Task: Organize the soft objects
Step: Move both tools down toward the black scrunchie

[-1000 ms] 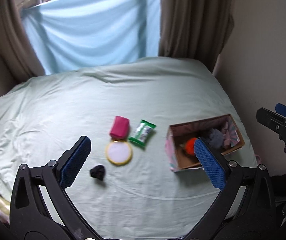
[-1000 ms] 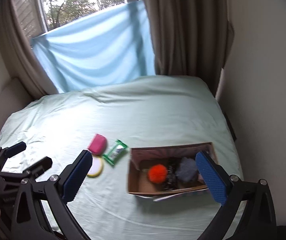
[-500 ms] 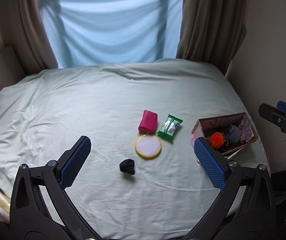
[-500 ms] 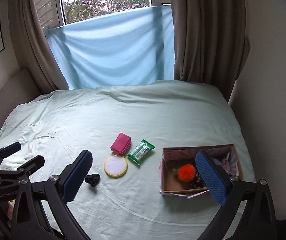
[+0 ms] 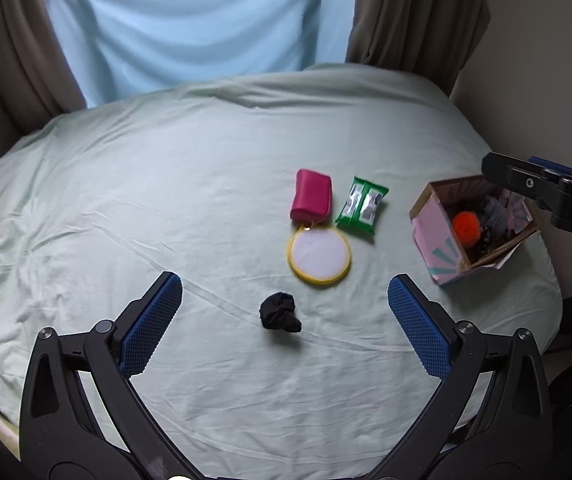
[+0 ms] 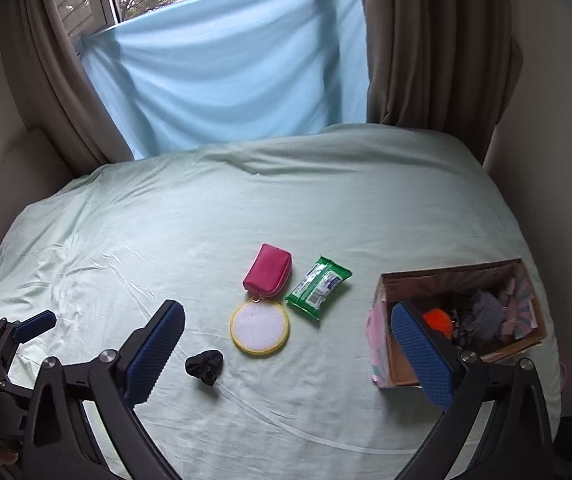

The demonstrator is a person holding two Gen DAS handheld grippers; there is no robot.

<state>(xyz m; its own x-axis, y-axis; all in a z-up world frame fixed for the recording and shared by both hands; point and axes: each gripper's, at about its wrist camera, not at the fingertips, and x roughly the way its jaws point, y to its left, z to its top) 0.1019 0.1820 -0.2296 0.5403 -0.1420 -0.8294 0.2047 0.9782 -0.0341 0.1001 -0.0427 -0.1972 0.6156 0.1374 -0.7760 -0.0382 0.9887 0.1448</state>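
A black scrunchie (image 5: 280,313) lies on the pale green bed (image 5: 166,184), between the tips of my open, empty left gripper (image 5: 285,318); it also shows in the right wrist view (image 6: 205,366). Behind it lie a yellow-rimmed round mirror (image 5: 319,256), a pink pouch (image 5: 311,197) and a green wipes pack (image 5: 361,205). A cardboard box (image 5: 437,236) at the right holds an orange pompom (image 5: 465,227) and grey soft items. My right gripper (image 6: 287,354) is open and empty, hovering above the bed with its right finger over the box (image 6: 381,332).
A light blue cloth (image 6: 226,64) hangs over the window between brown curtains (image 6: 437,40) behind the bed. A wall runs close along the bed's right side. The left gripper (image 6: 6,344) shows at the left edge of the right wrist view.
Both views have shifted left and nearer the bed: the scrunchie now sits between my left fingers and the box has slid towards the right edge. Both grippers stay open.
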